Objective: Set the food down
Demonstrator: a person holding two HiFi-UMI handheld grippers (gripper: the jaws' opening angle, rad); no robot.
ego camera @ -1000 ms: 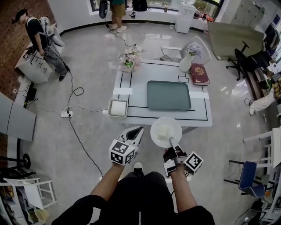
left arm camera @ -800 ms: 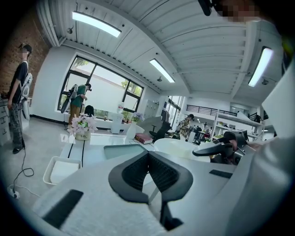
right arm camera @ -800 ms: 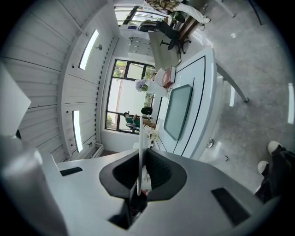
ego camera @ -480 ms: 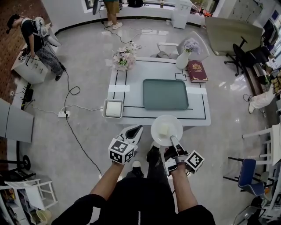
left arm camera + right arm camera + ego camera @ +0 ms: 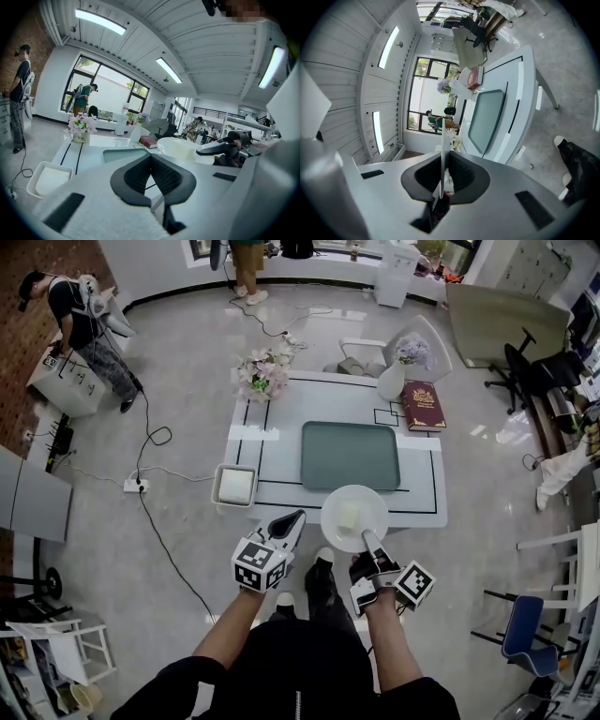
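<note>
Lying level — plate in right tongs

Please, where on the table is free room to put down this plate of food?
The green tray is bare. Bare table also lies between tray, flowers and white box. The far right corner is crowded by vase and red book.

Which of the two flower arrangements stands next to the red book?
The lilac bunch in the white vase, right beside the red book; the pink bunch stands at the opposite corner.
</note>
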